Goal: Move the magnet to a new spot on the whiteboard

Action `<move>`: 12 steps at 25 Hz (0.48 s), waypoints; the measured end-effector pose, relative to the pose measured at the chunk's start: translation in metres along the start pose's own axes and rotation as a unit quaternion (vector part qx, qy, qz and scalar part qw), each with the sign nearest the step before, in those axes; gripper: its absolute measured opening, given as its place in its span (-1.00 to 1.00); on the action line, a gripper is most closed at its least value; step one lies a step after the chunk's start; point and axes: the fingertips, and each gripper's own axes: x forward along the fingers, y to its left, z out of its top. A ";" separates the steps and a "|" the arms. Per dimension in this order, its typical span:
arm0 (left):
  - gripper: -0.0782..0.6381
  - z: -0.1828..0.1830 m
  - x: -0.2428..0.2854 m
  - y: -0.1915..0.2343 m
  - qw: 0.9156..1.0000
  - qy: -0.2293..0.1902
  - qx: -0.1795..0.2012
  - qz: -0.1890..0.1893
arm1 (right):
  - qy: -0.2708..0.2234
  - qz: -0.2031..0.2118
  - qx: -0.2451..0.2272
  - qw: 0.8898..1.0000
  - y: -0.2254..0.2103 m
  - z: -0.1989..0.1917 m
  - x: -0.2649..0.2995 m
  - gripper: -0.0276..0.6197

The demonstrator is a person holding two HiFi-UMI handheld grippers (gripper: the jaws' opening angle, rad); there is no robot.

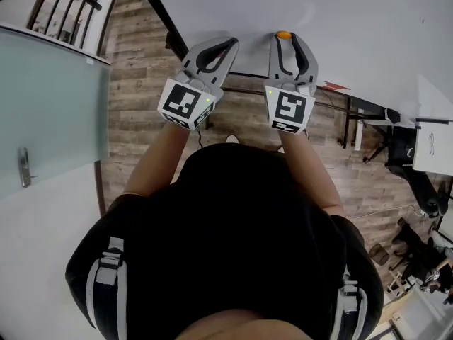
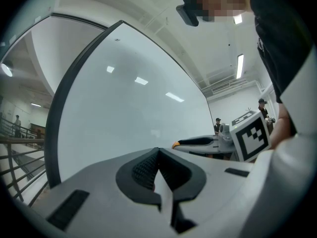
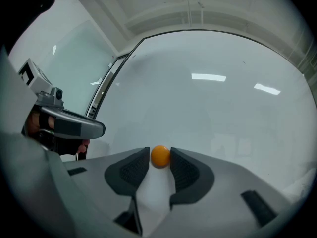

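Faces the whiteboard (image 1: pixel 340 20) with a two-jaw gripper in each hand, both pointed level at the white surface. Pinches the round orange magnet (image 3: pixel 160 156) at the very tips of the right gripper (image 3: pixel 160 153), with one ribbed black pad (image 3: pixel 132 170) against each flank and the board directly ahead of the jaw tips. Shows that magnet from the head view as an orange dot (image 1: pixel 283 35) at the front end of the right gripper (image 1: pixel 289 41), up against the board.

Holds the left gripper (image 1: pixel 228 46) just to the left of the right one and apart from it, with its jaws pressed together and nothing between them. Shows the same in the left gripper view: black pads of the left gripper (image 2: pixel 157 151) meeting at a point, with bare board straight ahead. Catches the right gripper (image 2: pixel 198 143) there too, off to the right of the left one, with its orange-tipped nose at the board and its marker cube (image 2: pixel 250 135) at the rear.

Takes in, behind and below both tools, bare forearms (image 1: pixel 157 163), a black top (image 1: pixel 233 232) and a wood-plank floor (image 1: pixel 141 91), plus a glass door (image 1: pixel 49 105) well off to the left of the left gripper. Picks up reflected ceiling lights (image 3: pixel 208 77) on the board above the right gripper's jaws.
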 end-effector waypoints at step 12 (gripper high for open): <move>-0.78 0.005 -0.005 -0.002 1.000 0.000 0.002 0.007 | -0.022 0.025 0.029 0.999 -0.005 0.011 -0.010 -0.49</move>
